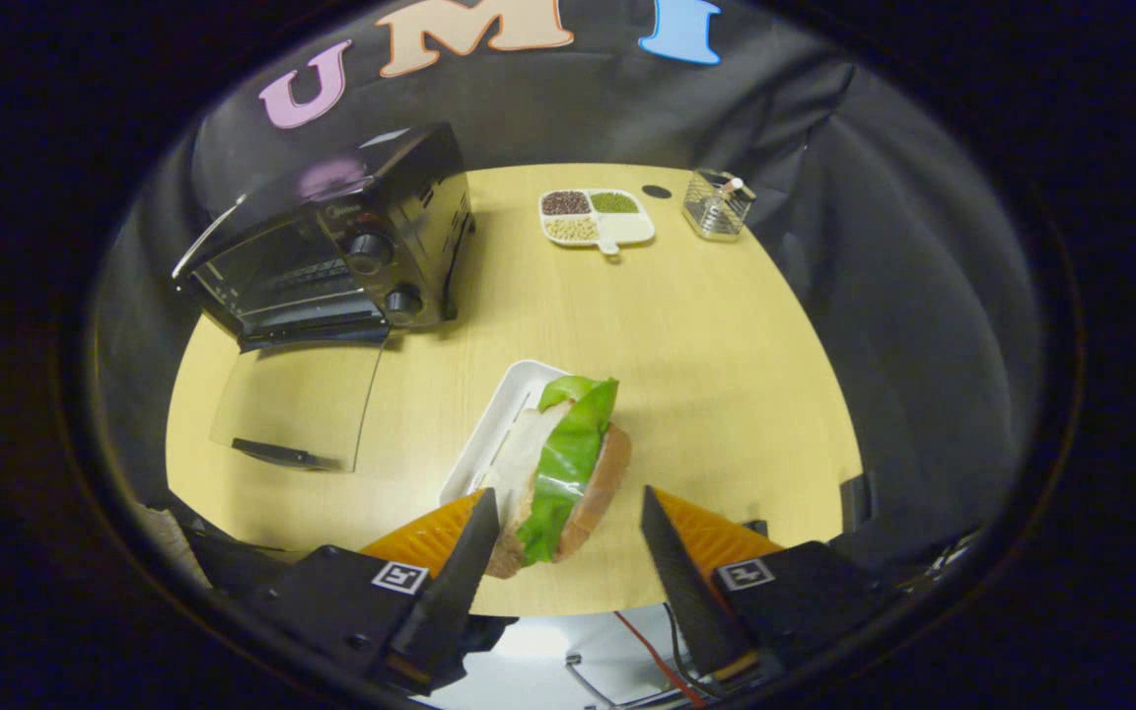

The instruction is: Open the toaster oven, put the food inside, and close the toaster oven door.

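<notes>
Toaster oven [331,247] door [297,404] is already down flat on the table [706,375], so we're on step two: get the food in. Gripper [560,518] jaws are apart. The sandwich [568,463] sits between them, nearer the left finger, which looks to be touching its bread side; the right finger is clear of it. The sandwich is standing on edge over the white tray [504,419], lettuce facing out. Can't tell if it's resting on the tray or lifted. Next move, as I judge it: clamp on both bread faces, then carry forward-left, well beyond the fingertips, over the glass door into the cavity. Risk: layers sliding apart.
</notes>
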Tool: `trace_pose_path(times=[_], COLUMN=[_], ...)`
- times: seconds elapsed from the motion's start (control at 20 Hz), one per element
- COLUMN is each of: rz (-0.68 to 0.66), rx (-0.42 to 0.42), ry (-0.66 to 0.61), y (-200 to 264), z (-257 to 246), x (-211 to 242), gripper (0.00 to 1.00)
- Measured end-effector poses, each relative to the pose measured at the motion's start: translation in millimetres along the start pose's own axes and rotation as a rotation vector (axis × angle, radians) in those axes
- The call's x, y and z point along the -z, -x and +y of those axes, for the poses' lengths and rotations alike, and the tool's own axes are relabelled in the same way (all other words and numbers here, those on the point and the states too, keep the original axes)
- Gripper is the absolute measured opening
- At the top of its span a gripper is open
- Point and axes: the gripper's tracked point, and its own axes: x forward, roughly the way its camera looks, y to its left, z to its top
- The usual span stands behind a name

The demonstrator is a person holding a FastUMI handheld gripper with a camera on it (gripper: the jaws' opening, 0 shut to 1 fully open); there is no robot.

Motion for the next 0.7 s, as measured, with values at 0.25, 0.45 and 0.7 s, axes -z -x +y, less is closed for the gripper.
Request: trace_pose_path(times=[0.25, 0.45, 0.7], rz=[0.014, 0.041, -0.058], rx=[-0.091, -0.155, -0.260], ry=[-0.073, -0.299, -0.511], y=[-5.5, -6.5, 6.3], z=[15.1, 22.7, 33.1], x=[-0.3, 0.9, -15.0], gripper=[0.57, 0.32, 0.26])
